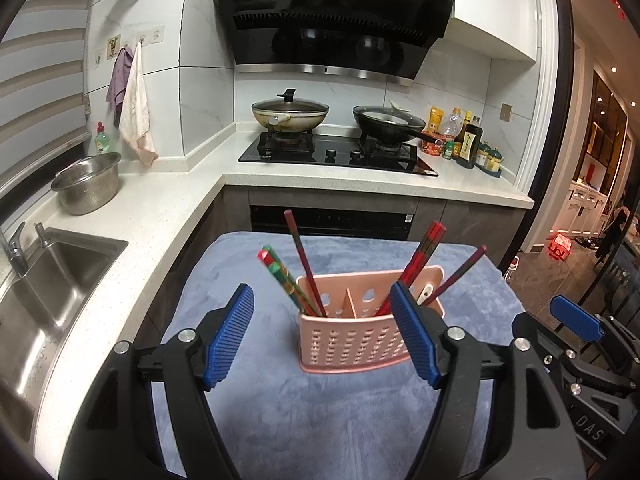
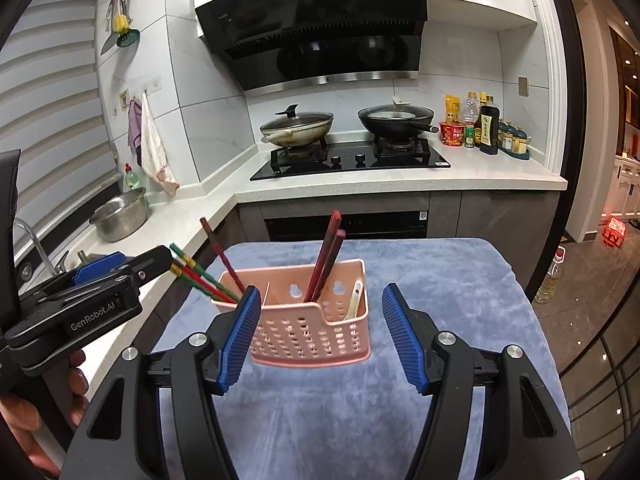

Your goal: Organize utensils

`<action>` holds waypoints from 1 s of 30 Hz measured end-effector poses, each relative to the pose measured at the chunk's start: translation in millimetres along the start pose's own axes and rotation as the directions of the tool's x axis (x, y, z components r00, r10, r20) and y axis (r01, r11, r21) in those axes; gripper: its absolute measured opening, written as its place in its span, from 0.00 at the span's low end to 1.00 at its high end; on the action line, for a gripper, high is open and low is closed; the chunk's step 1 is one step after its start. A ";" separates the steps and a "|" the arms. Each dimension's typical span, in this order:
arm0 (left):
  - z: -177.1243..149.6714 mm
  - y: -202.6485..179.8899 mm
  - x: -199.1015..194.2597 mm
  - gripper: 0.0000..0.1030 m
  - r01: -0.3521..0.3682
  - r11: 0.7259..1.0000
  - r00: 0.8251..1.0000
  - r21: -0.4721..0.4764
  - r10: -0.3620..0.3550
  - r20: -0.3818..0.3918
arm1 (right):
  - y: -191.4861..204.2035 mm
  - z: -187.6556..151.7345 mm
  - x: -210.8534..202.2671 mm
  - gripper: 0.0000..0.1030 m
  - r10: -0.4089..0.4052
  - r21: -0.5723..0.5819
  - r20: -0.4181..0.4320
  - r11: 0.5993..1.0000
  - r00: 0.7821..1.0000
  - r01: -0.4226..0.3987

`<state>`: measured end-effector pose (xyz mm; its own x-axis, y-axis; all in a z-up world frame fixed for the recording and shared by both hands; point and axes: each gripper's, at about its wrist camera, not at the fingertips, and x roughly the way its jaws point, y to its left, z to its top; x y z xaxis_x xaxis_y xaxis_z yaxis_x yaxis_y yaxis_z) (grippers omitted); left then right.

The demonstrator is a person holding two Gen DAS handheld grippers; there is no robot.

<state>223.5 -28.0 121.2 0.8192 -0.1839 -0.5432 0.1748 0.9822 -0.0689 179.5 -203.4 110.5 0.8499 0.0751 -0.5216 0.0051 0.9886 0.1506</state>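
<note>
Low in the left wrist view, the left tool (image 1: 322,336) is spread wide with nothing in it, and low in the right wrist view the right tool (image 2: 316,334) is wide and empty too. Just past each tool's tips, in the middle of the frame, the pink basket (image 1: 356,340) stands on the blue cloth (image 1: 312,412) over the tabletop. Red and green chopsticks (image 1: 286,280) lean out of its left part, dark red chopsticks (image 2: 326,252) stand further right, and a pale spoon (image 2: 354,300) sits at its right end.

chopstick tips: hidden inside pink caddy (image 1: 354,340)
spoon (image 2: 355,300): bowl hidden behind caddy wall
sink (image 1: 48,280): cut off at left pic edge
bottle labels (image 2: 486,128): too small to read
person's hand (image 2: 44,408): mostly cut off, bottom-left corner
</note>
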 end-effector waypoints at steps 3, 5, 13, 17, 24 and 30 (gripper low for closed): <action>-8.0 -0.3 -1.2 0.67 -0.013 1.000 1.000 0.006 0.013 -0.012 | -0.3 -7.3 -1.9 0.60 -0.001 -0.004 -0.014 1.000 1.000 0.001; -13.5 -0.4 -1.3 0.67 -0.017 1.000 1.000 0.008 0.017 -0.021 | -2.0 -12.7 -2.4 0.61 0.002 0.006 -0.023 1.000 1.000 -0.002; -32.4 -2.6 -1.6 0.77 -0.033 0.999 0.998 0.010 0.033 -0.051 | -8.5 -30.2 -4.4 0.64 -0.006 0.032 -0.051 0.999 0.999 0.007; -38.6 -4.0 -2.4 0.81 -0.040 0.999 0.997 0.006 0.040 -0.060 | -11.7 -35.1 -7.4 0.67 -0.023 0.029 -0.049 0.999 0.999 0.024; -45.2 0.0 -4.5 0.89 -0.063 0.998 0.995 -0.006 0.062 -0.072 | -16.1 -42.2 -8.7 0.82 -0.038 0.041 -0.058 0.998 0.998 0.041; -50.2 3.1 -7.0 0.93 -0.093 0.996 0.993 0.001 0.093 -0.074 | -15.2 -48.7 -7.4 0.82 -0.052 0.031 -0.087 0.998 0.995 0.054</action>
<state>190.9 -21.8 82.7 0.7894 -0.0885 -0.6075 0.0984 0.9950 -0.0170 147.5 -212.6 71.2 0.7994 0.0351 -0.5998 0.0680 0.9866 0.1483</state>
